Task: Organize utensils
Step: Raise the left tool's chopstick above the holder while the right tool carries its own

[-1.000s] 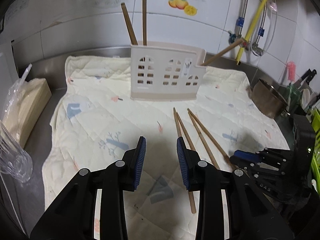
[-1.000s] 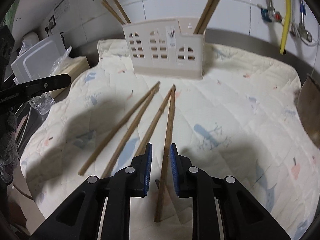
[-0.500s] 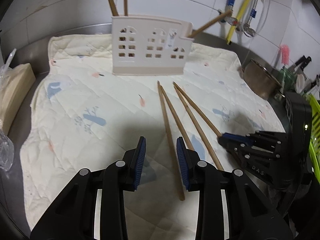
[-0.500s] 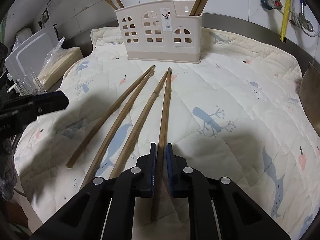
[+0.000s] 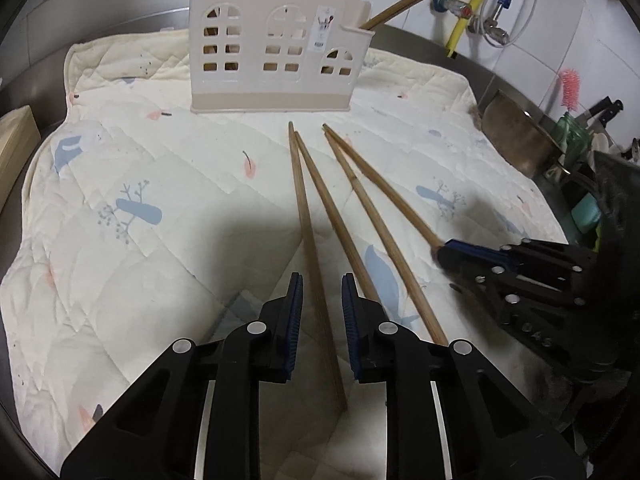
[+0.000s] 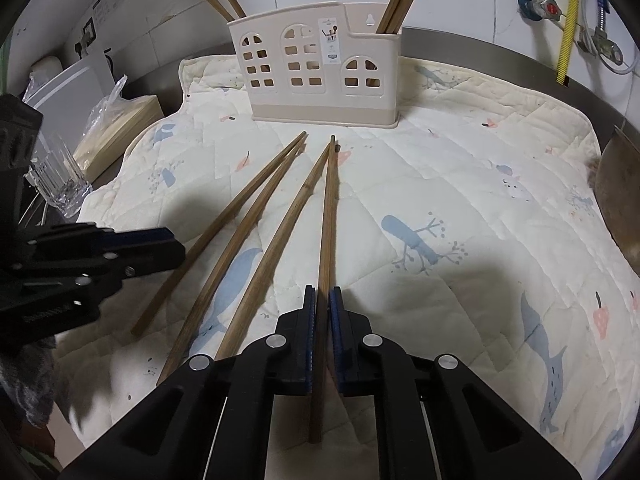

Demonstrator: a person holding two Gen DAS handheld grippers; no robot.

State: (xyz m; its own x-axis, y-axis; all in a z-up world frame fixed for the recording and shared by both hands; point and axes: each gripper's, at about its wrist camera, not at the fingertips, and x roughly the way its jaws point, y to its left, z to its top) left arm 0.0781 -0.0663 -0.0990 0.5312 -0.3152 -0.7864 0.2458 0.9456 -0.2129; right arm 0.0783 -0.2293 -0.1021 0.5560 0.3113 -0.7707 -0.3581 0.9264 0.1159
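Several long wooden chopsticks lie fanned on a quilted cloth (image 5: 168,184) in front of a beige house-shaped utensil holder (image 5: 272,52), also in the right wrist view (image 6: 320,76), which has chopsticks standing in it. My left gripper (image 5: 322,300) is open with its jaws either side of the leftmost chopstick (image 5: 310,248). My right gripper (image 6: 324,308) is shut on the rightmost chopstick (image 6: 329,216); the right gripper also shows in the left wrist view (image 5: 472,252).
A metal pot (image 5: 516,136), a dish rack and brushes sit at the right. A glass (image 6: 60,184), a wooden box (image 6: 120,128) and a white container stand at the left. Pipes and taps run along the tiled wall.
My left gripper moved right and forward until its jaws straddled the leftmost chopstick. My right gripper narrowed and closed on the rightmost chopstick.
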